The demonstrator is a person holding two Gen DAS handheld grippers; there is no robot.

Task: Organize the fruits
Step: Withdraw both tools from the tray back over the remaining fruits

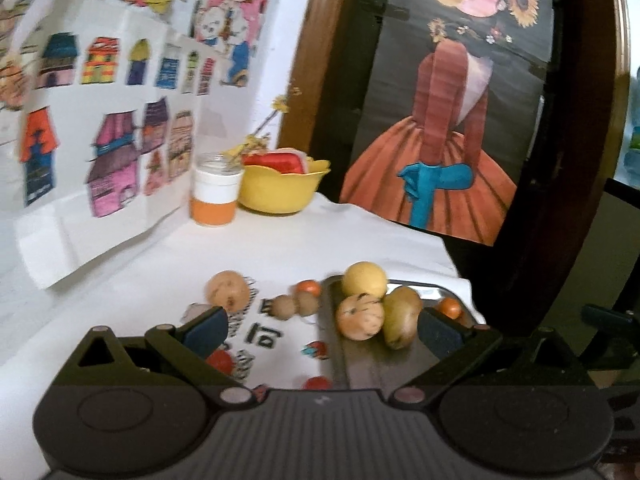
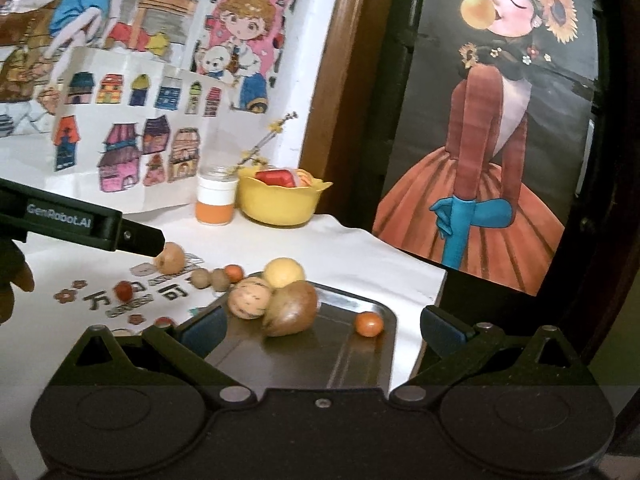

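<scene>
A metal tray [image 2: 360, 364] lies on the white cloth and holds a yellow fruit [image 2: 284, 273], a speckled orange fruit [image 2: 249, 297], a brown pear-shaped fruit [image 2: 292, 308] and a small orange tomato [image 2: 369, 323]. On the cloth to its left lie a tan round fruit [image 2: 171, 258], two small brown balls [image 2: 200, 278] and a red tomato [image 2: 123, 290]. My right gripper [image 2: 322, 330] stands open over the tray's near end, holding nothing. My left gripper [image 1: 322, 332] is open and empty, straddling the tray's left edge [image 1: 332, 344]; the tan fruit [image 1: 227, 289] lies just past its left finger.
A yellow bowl [image 2: 280, 202] with red contents and a white-and-orange jar [image 2: 215, 200] stand at the back of the table. Paper drawings [image 2: 120, 140] lean on the wall to the left. A dark wooden frame with a poster [image 2: 480, 160] stands right, past the cloth's edge.
</scene>
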